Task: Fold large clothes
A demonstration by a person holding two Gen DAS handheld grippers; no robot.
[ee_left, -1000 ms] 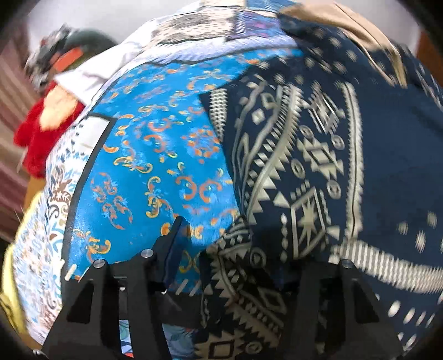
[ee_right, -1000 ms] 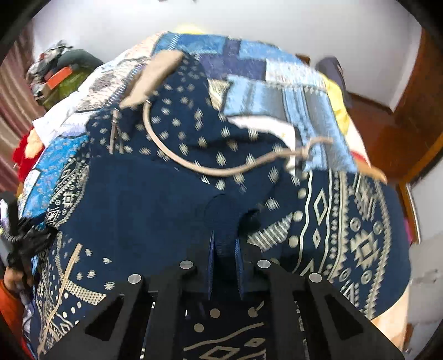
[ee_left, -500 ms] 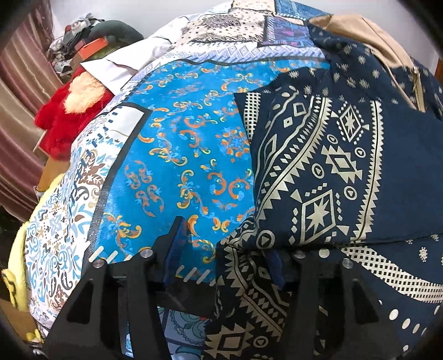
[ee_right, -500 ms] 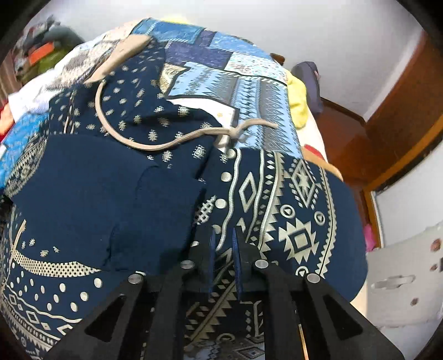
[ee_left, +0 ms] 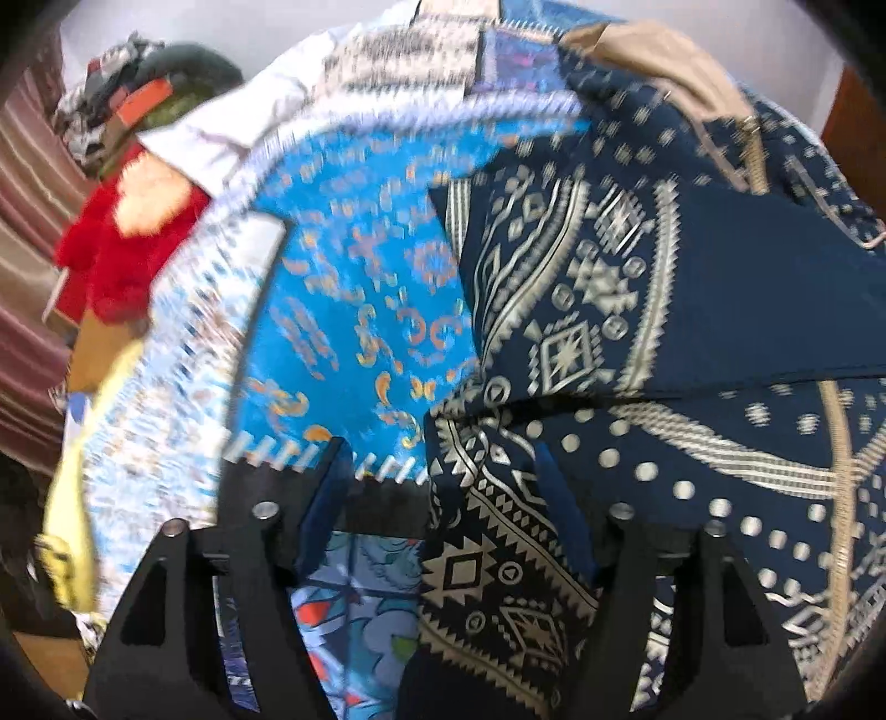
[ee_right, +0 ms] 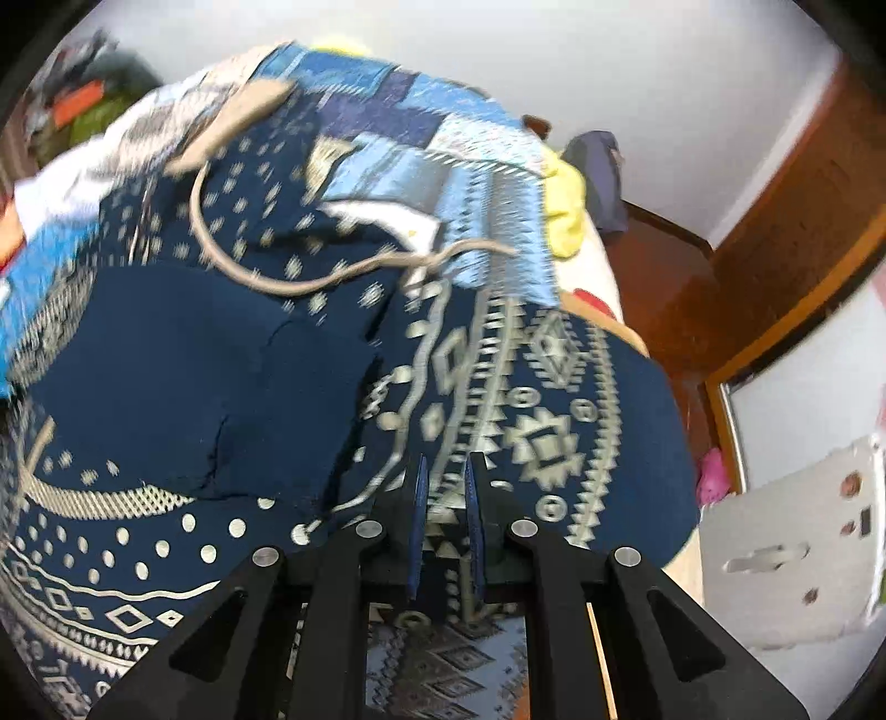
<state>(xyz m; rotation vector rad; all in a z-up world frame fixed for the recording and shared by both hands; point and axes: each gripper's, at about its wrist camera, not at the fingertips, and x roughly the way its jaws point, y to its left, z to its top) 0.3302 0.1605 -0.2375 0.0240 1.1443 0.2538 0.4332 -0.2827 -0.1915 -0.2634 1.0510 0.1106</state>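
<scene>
A large navy garment (ee_left: 637, 310) with cream geometric print lies on a patchwork bed; it also shows in the right wrist view (ee_right: 232, 365). It has a tan hood lining (ee_left: 653, 50) and a tan drawstring (ee_right: 332, 277). My left gripper (ee_left: 443, 476) is open, its jaws wide apart around the garment's near left corner, with cloth lying between them. My right gripper (ee_right: 446, 487) has its jaws close together, pinching the patterned hem at the garment's near right side.
The bedspread (ee_left: 354, 288) is bright blue with orange swirls on the left. A red plush toy (ee_left: 122, 232) and piled clothes (ee_left: 127, 94) lie at the far left. A yellow cloth (ee_right: 565, 210), wooden floor (ee_right: 681, 288) and wooden door frame (ee_right: 819, 210) are at the right.
Both views have shifted and blurred with motion. The right gripper moved right from the plain navy flap to the patterned hem and stays shut on the cloth. The left gripper stays open.
</scene>
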